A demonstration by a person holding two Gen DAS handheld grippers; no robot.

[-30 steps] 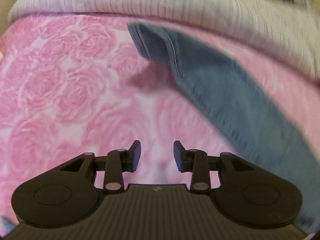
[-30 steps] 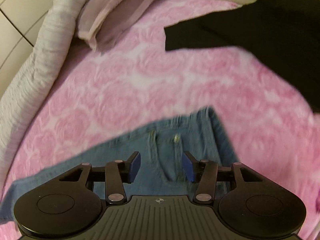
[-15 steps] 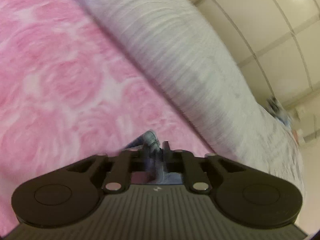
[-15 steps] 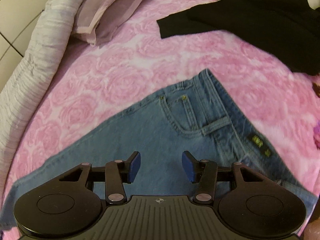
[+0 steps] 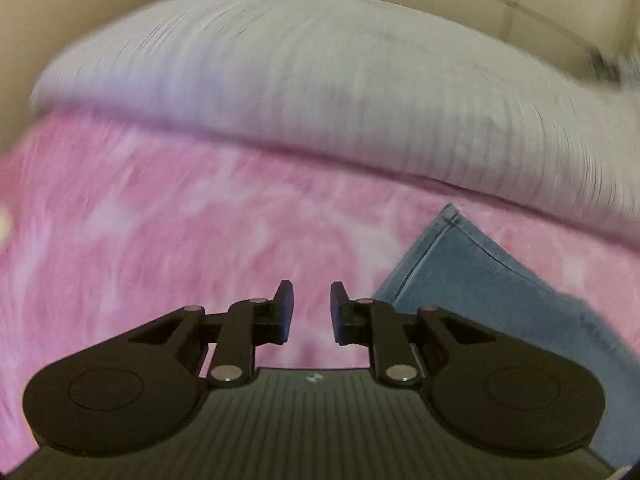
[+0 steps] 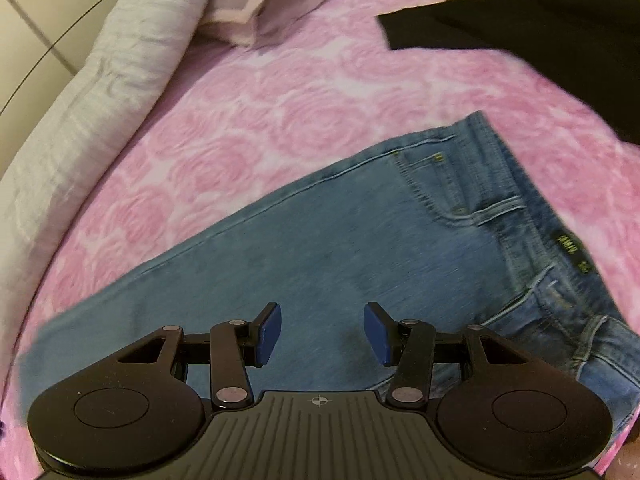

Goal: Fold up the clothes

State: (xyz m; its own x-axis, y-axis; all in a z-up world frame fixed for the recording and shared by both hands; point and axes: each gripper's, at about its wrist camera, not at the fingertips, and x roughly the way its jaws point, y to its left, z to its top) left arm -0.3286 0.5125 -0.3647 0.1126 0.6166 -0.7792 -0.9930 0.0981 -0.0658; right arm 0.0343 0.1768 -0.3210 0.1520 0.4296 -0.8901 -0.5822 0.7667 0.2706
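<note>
A pair of blue jeans [image 6: 360, 240] lies flat on the pink rose-patterned bedspread [image 6: 260, 120], waistband and pocket to the right. My right gripper [image 6: 322, 332] hovers open above the leg, nothing between its blue pads. In the left wrist view the hem end of a jeans leg [image 5: 480, 280] lies to the right of my left gripper [image 5: 311, 312]. Its jaws are opening, a narrow gap between them, with only the bedspread [image 5: 160, 240] below and no cloth in them.
A grey ribbed blanket [image 5: 320, 100] is bunched along the far edge of the bed, also seen on the left as the blanket [image 6: 80, 120]. A black garment [image 6: 540, 28] lies at the top right, and a pale pink pillow [image 6: 260, 0] at the top.
The left gripper closed on the jeans hem, then let it go; the hem now lies to its right. The right gripper drew back, so more of the jeans shows.
</note>
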